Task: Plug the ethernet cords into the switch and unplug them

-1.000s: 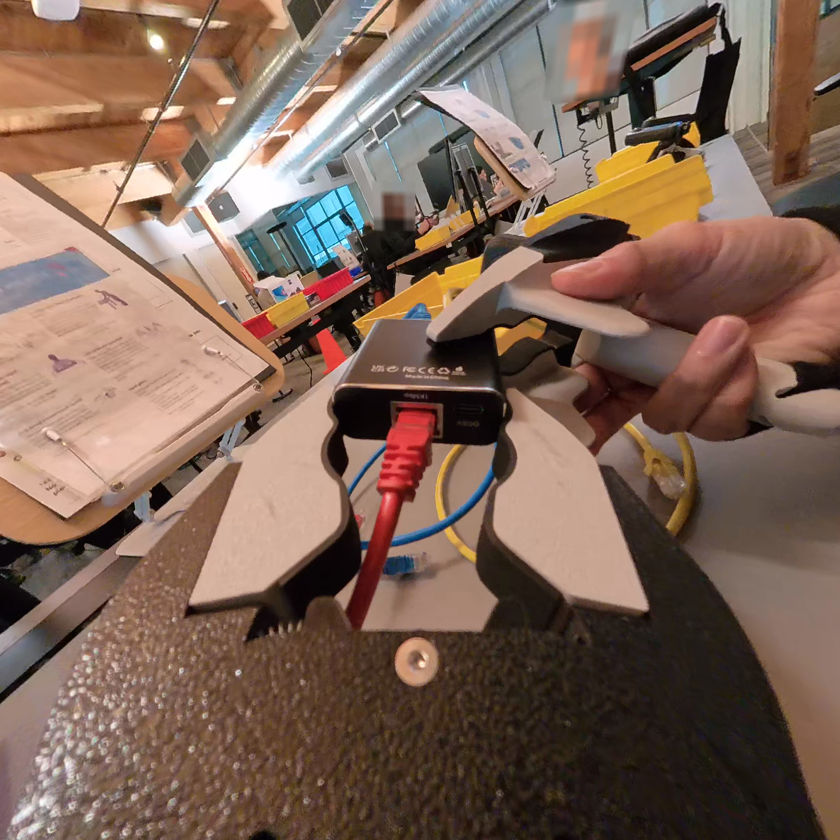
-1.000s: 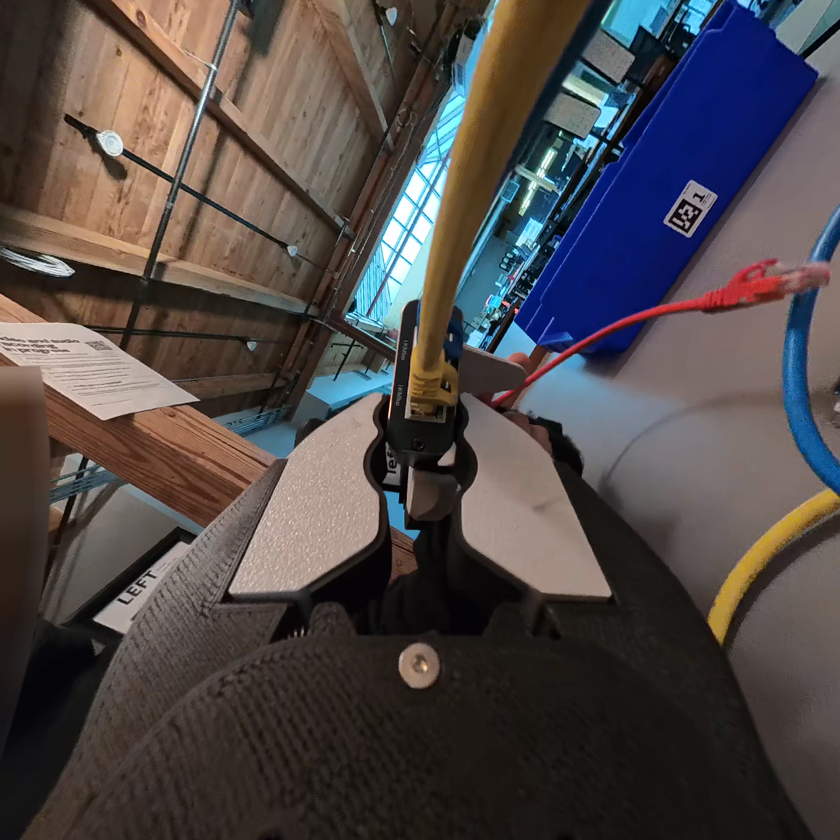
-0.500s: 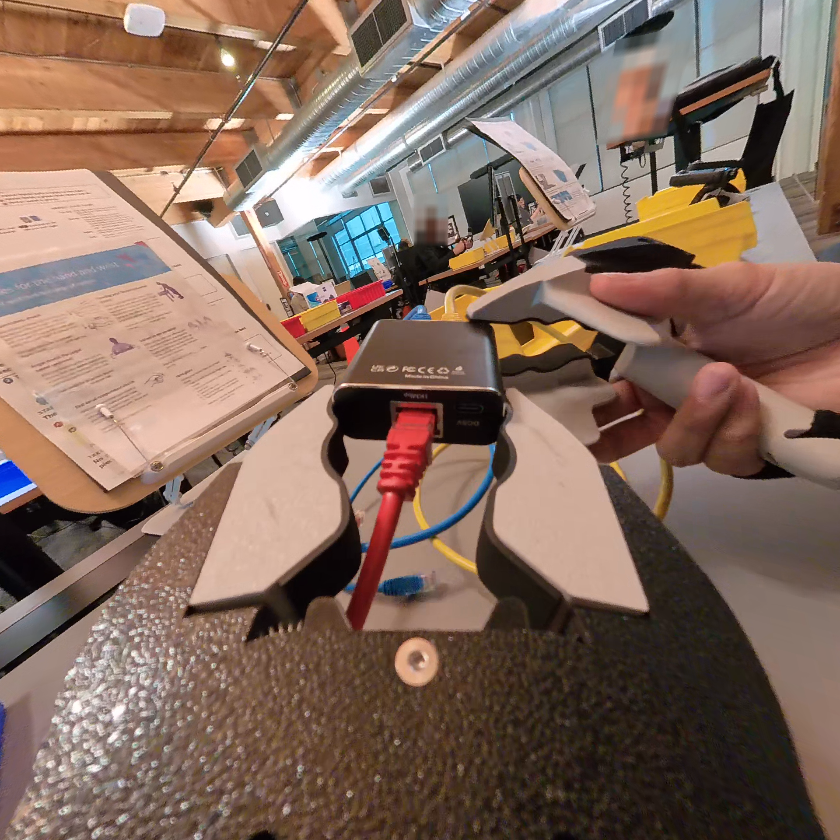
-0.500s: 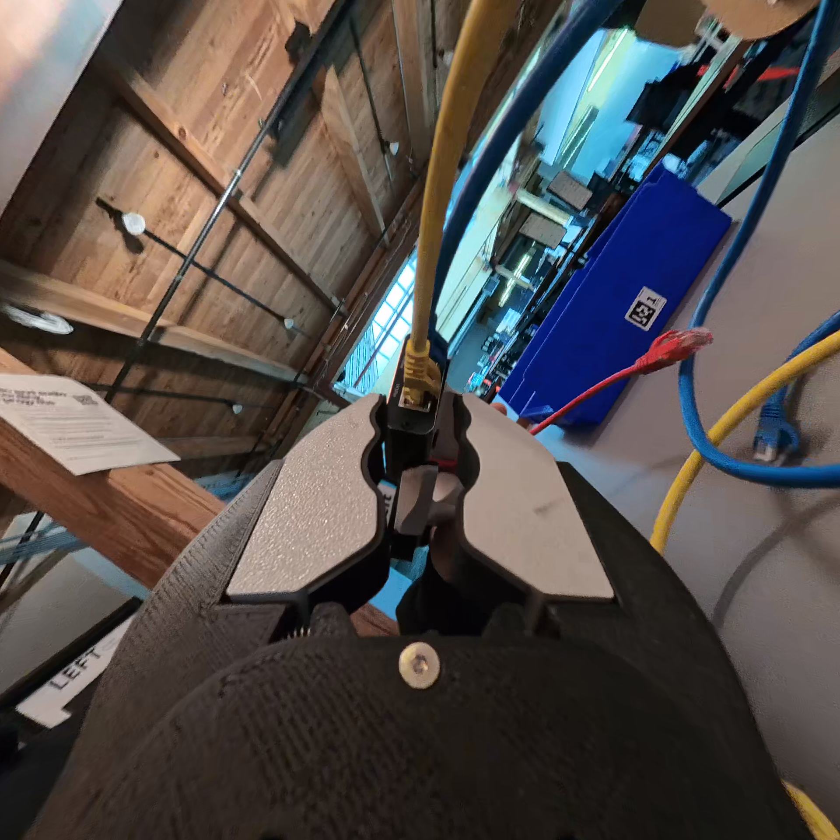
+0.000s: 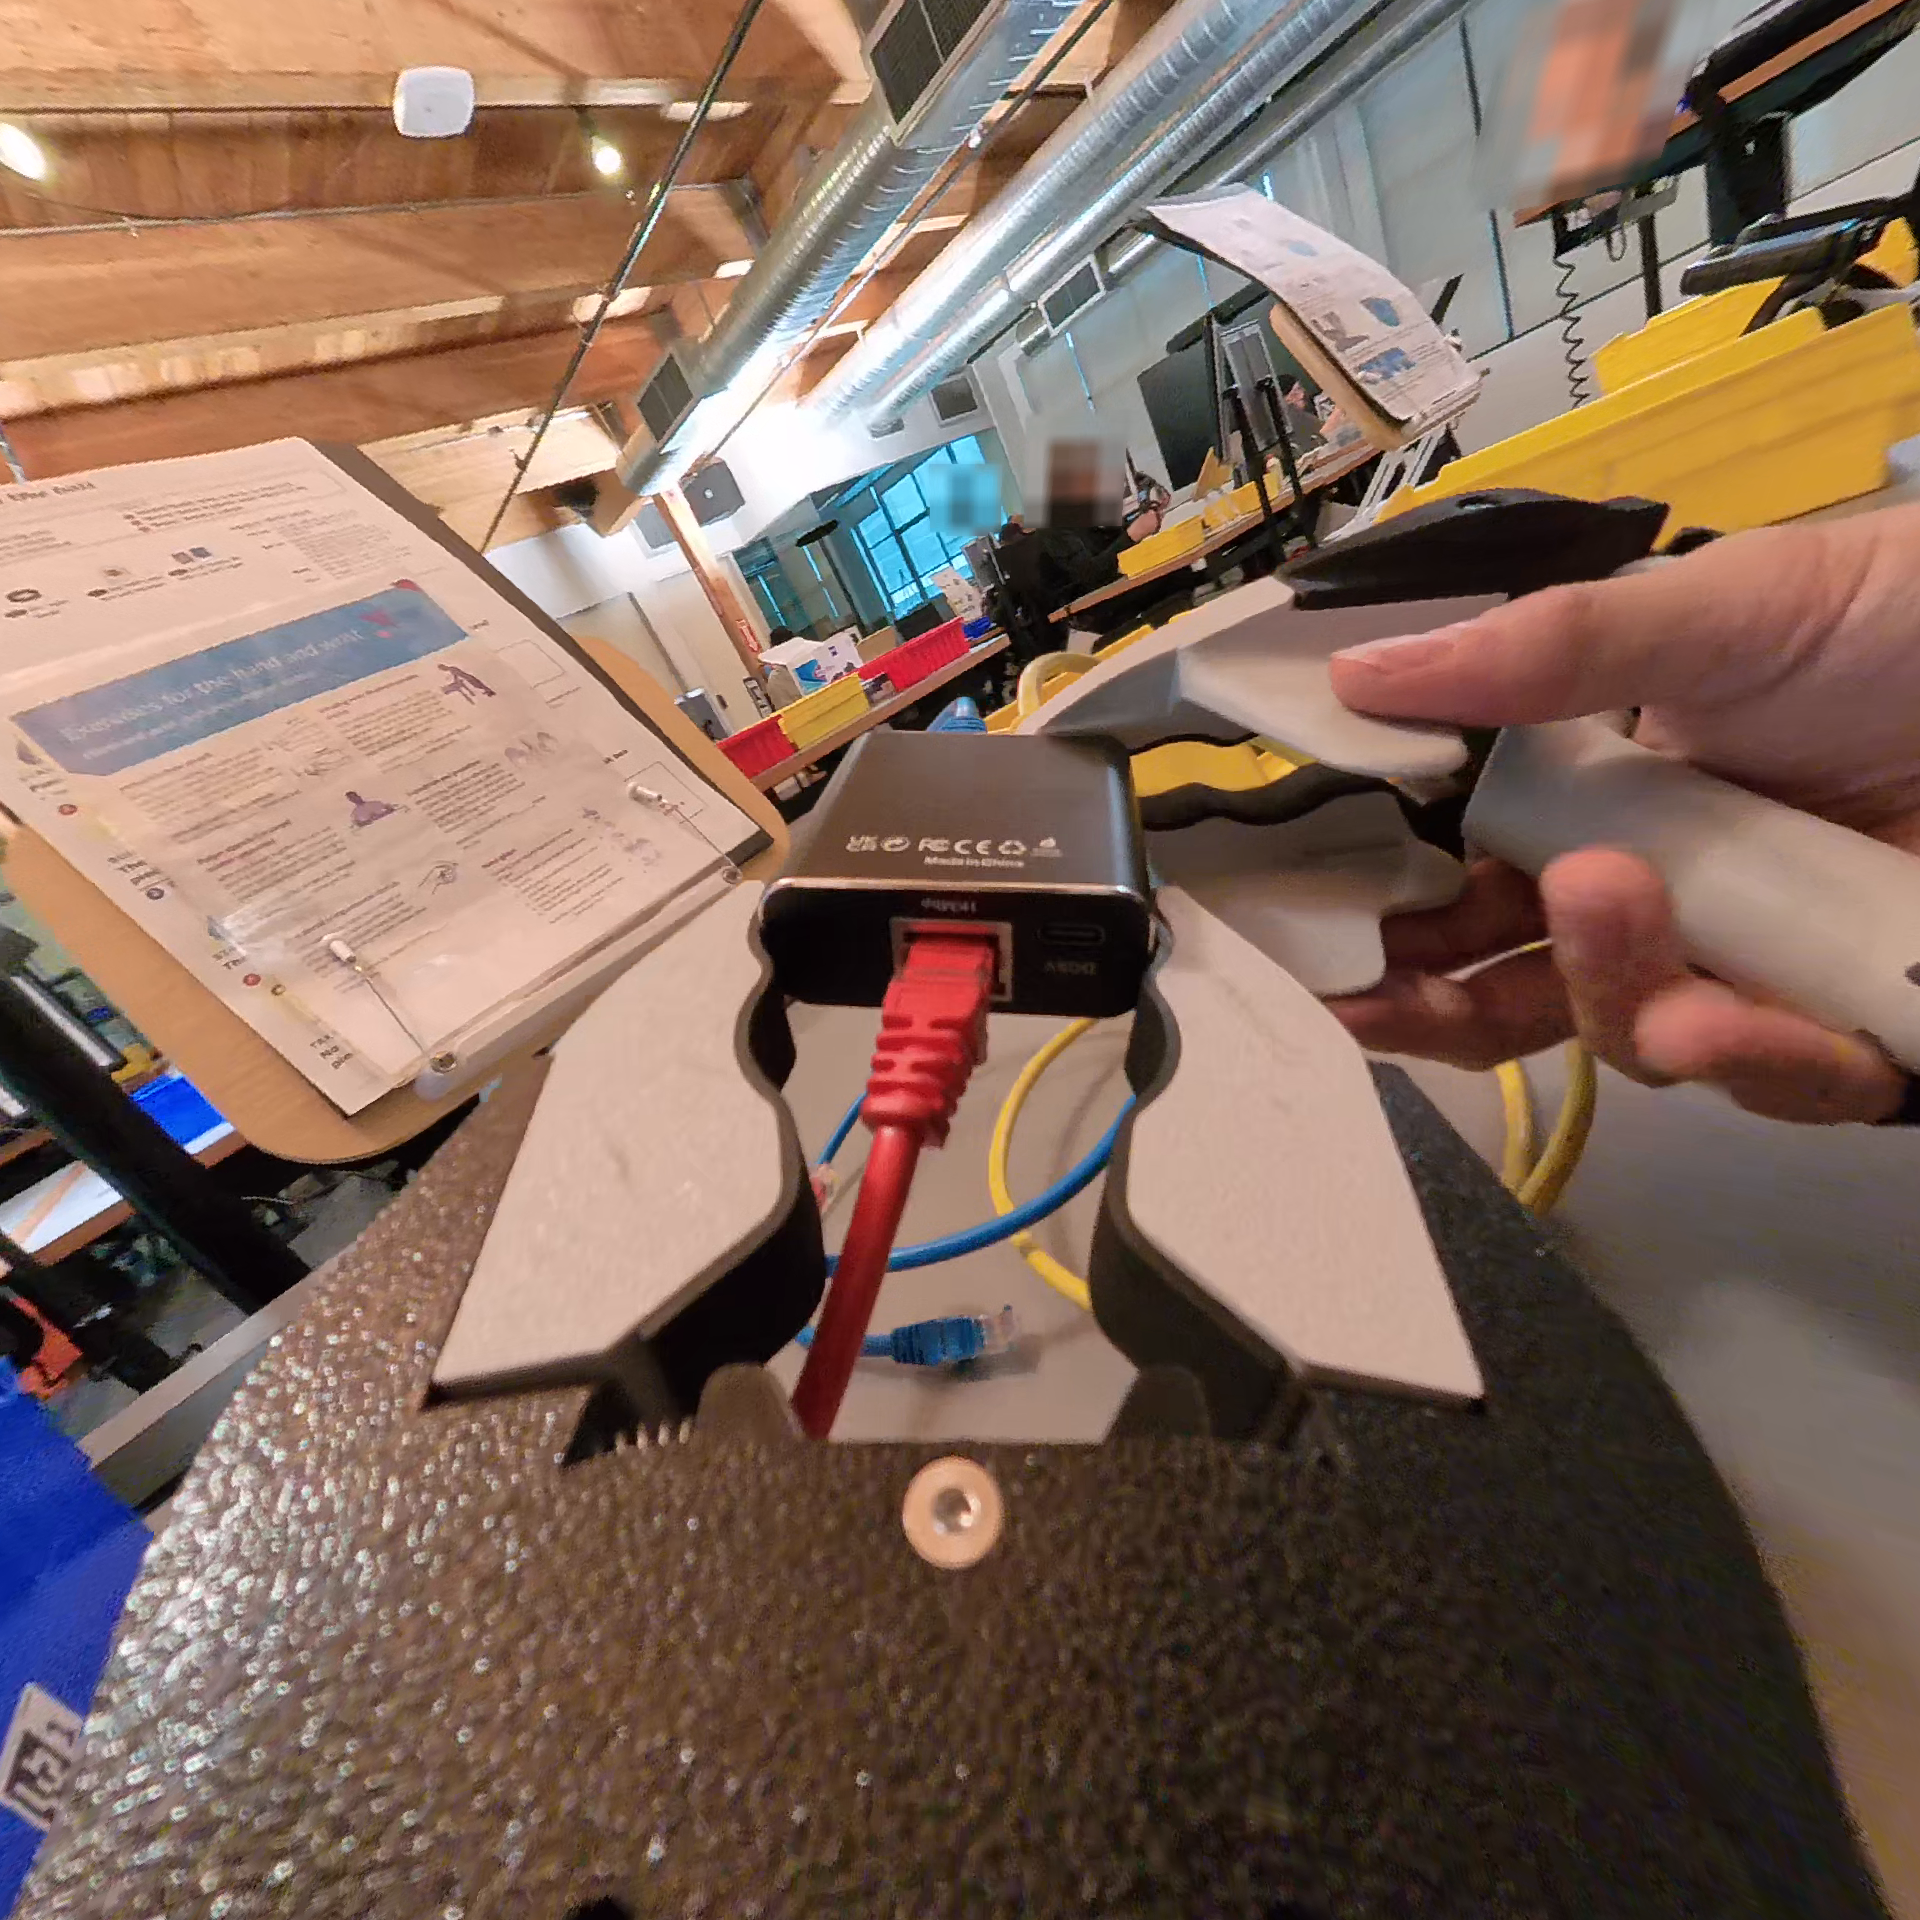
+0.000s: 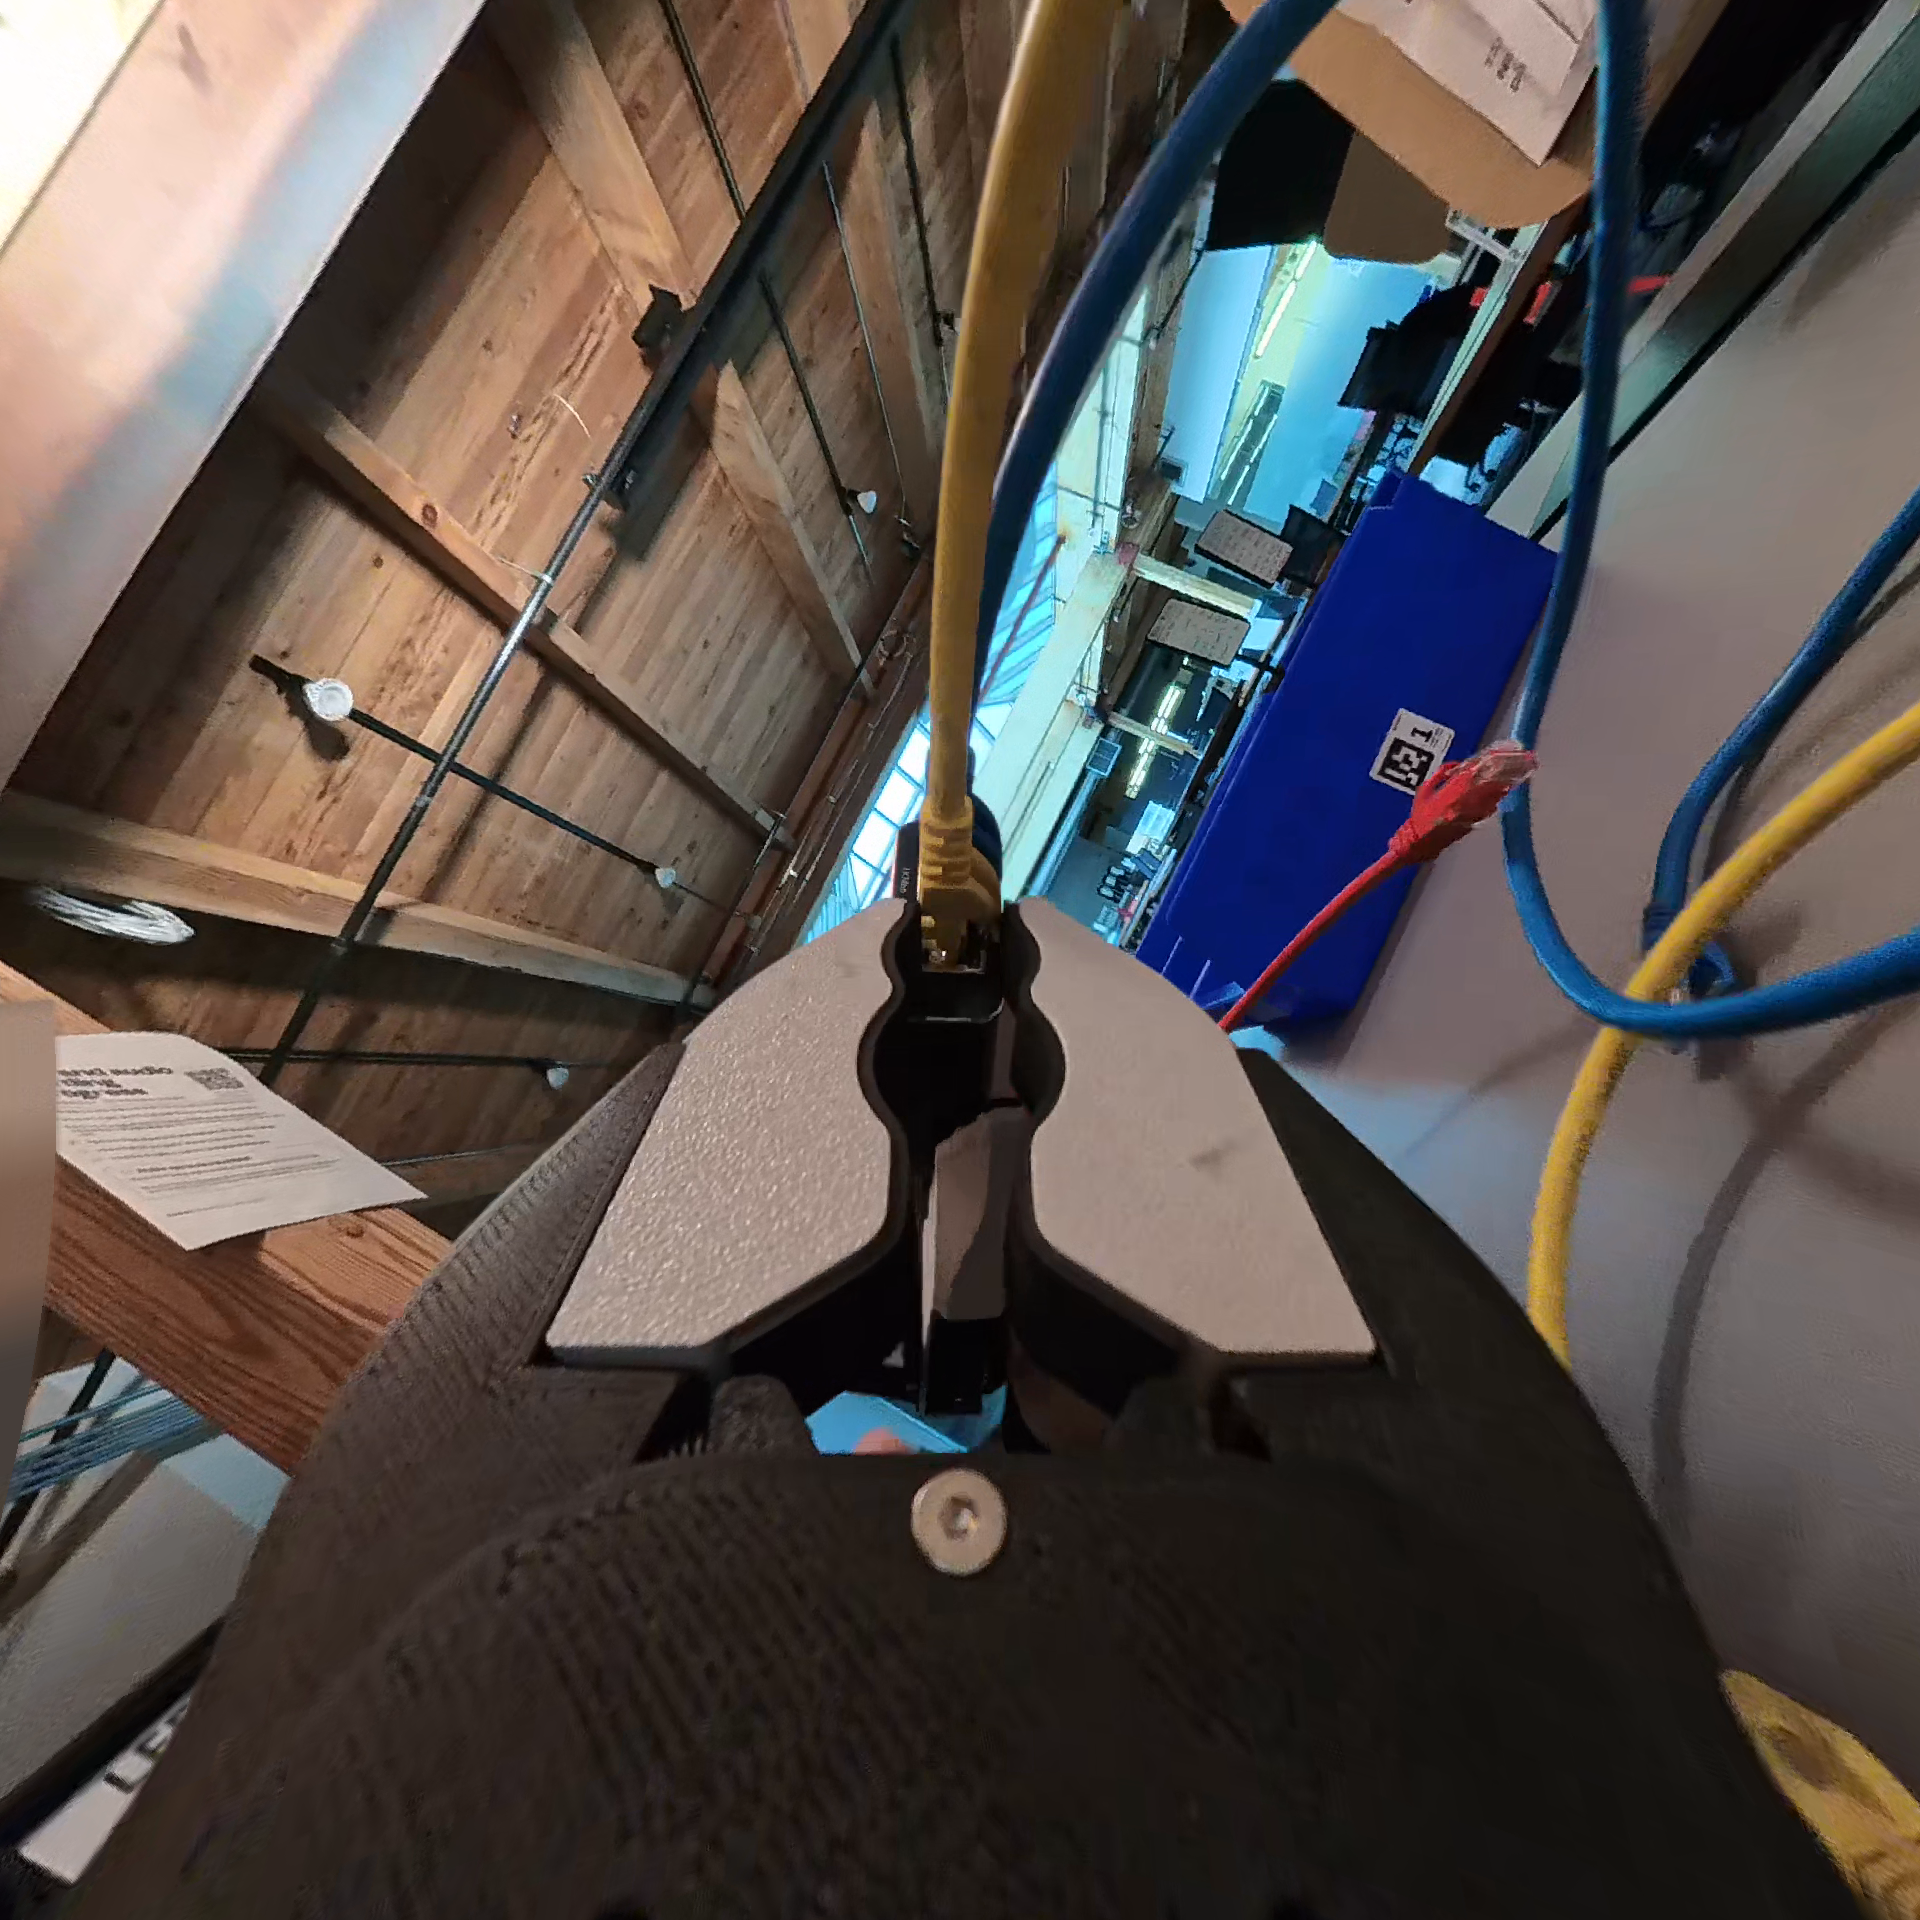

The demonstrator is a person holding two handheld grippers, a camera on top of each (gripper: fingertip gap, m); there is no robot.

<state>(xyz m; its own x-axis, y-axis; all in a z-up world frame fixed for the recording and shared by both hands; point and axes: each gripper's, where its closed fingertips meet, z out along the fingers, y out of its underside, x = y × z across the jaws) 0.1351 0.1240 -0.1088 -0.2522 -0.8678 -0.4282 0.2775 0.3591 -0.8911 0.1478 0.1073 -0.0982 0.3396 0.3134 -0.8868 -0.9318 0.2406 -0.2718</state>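
Left wrist view showed the left gripper (image 5: 956, 997) clenched on the black switch (image 5: 971, 831), lifted above the grey counter (image 5: 1714, 1299). A red ethernet cord (image 5: 925, 1049) sat plugged into its near port. In the right wrist view, the right gripper (image 6: 961, 940) pinched the switch's far end at the seated yellow cord plug (image 6: 948, 883). One blue cord plug (image 5: 940, 1340) lay loose on the counter, so plugging looked partly done and all unplugging remained.

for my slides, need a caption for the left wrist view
Left gripper clamps the black switch, red cord plugged in.
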